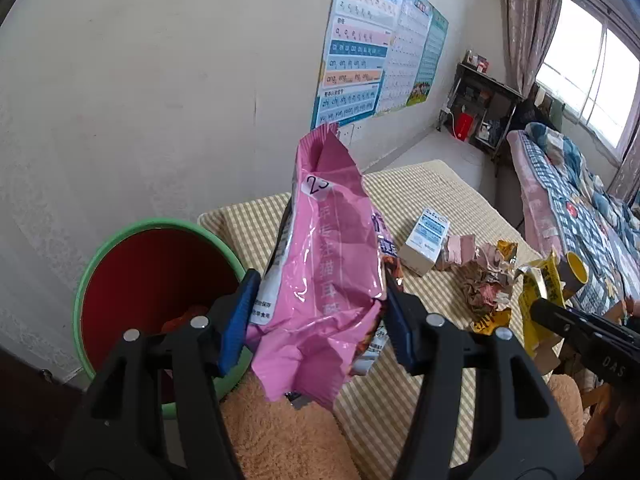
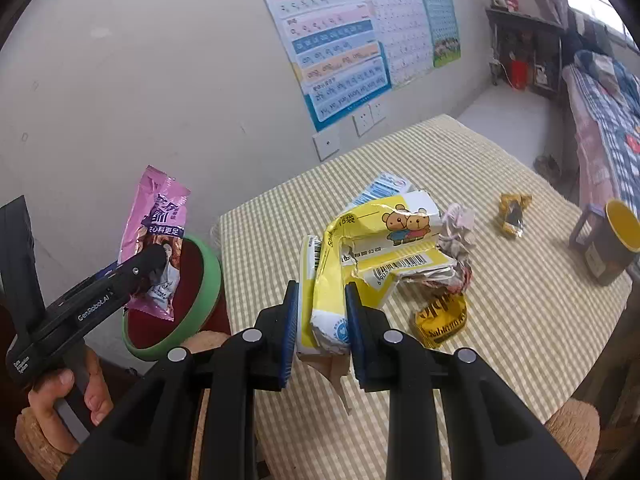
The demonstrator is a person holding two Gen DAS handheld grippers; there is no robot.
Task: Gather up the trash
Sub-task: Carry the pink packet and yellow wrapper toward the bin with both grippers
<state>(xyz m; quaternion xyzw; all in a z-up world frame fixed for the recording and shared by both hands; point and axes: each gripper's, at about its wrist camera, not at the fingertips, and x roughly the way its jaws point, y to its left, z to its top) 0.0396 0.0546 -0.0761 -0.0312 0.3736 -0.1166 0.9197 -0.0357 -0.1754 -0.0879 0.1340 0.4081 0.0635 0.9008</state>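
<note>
The tabletop (image 2: 500,320) under its yellow checked cloth carries most of the litter, with the green-rimmed red bin (image 1: 120,264) standing just beside its near corner. My left tongs (image 1: 316,312) are clenched on a pink snack bag (image 1: 332,264), which stands upright in the grip, lifted off the cloth next to the bin's rim. My right tongs (image 2: 322,320) are clamped on a torn yellow carton (image 2: 360,256) printed with two bears, its crumpled far end reaching toward the rest of the pile. Behind the carton lies a small white and blue box (image 1: 426,244). A dark mug (image 2: 612,244) with a yellow inside sits near the tabletop's right edge. Crumpled paper (image 2: 458,228) rests just beside the carton, a yellow wrapper (image 2: 442,318) lies just below it, and a smaller gold wrapper (image 2: 514,214) lies apart, toward the mug.
</note>
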